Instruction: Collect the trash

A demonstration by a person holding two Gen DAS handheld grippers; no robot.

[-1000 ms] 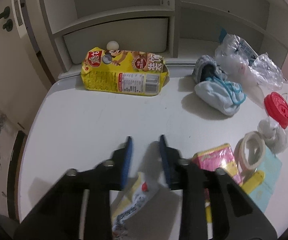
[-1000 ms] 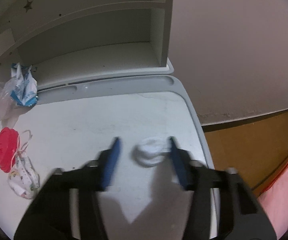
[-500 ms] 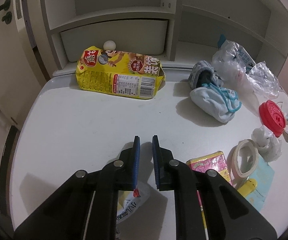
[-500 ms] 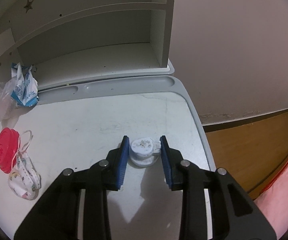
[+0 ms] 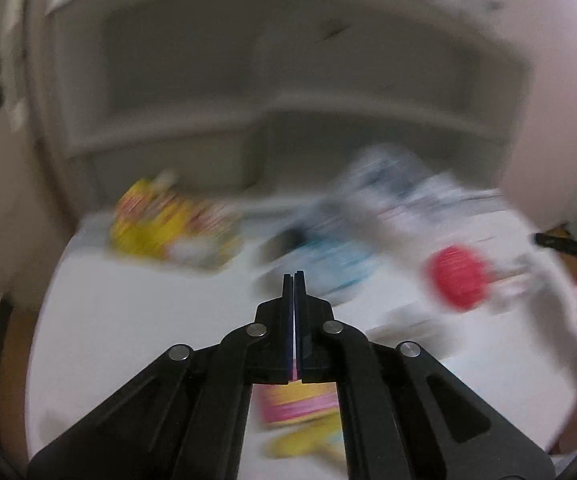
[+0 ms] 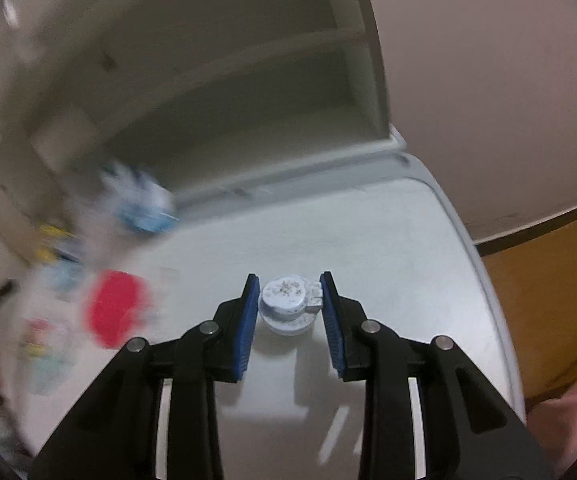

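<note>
Right gripper (image 6: 287, 300) pinches a round white lid (image 6: 287, 305) above the table (image 6: 388, 240). Left gripper (image 5: 293, 280) pressed together, a thin white sliver between its fingers; view blurred.

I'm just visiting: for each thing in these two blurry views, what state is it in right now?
left gripper: shut on a thin white sliver, contents unclear
right gripper: closed on the cap
small white cap: held between blue pads
red lid: lying on the table
yellow snack bag: lying by the shelf
</note>
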